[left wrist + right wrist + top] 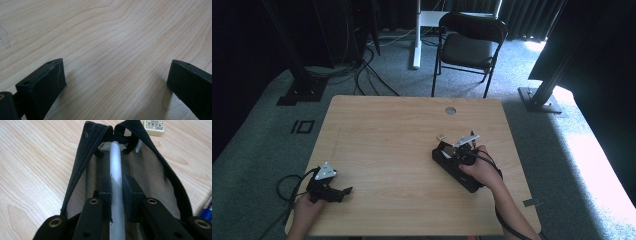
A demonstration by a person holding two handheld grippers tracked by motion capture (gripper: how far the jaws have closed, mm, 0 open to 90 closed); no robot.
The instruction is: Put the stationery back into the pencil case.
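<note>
High view first: on the wooden worktop (402, 150) the right tool (464, 150) sits at about four o'clock from the centre, lowered into a black pencil case (457, 170) that lies under the person's right hand, with a small pale eraser (442, 135) just beyond it at twelve o'clock. The left tool (334, 192) rests near the eight o'clock corner, well apart from the case. Left gripper view: its two black jaws stand spread wide over bare wood grain, nothing between them. Right gripper view: the right tool is pressed together on a white pen (117, 182), pinching it along the shaft inside the unzipped mesh mouth of the pencil case (82, 165); the pen's tip points to twelve o'clock, deep toward the far end. The eraser (153, 126) lies outside at one o'clock, and something blue (207, 211) shows at the four o'clock edge. Judged from this, the pen is nearly packed but not yet let go; the eraser and the blue thing seem left to pack, and the zip remains open.
</note>
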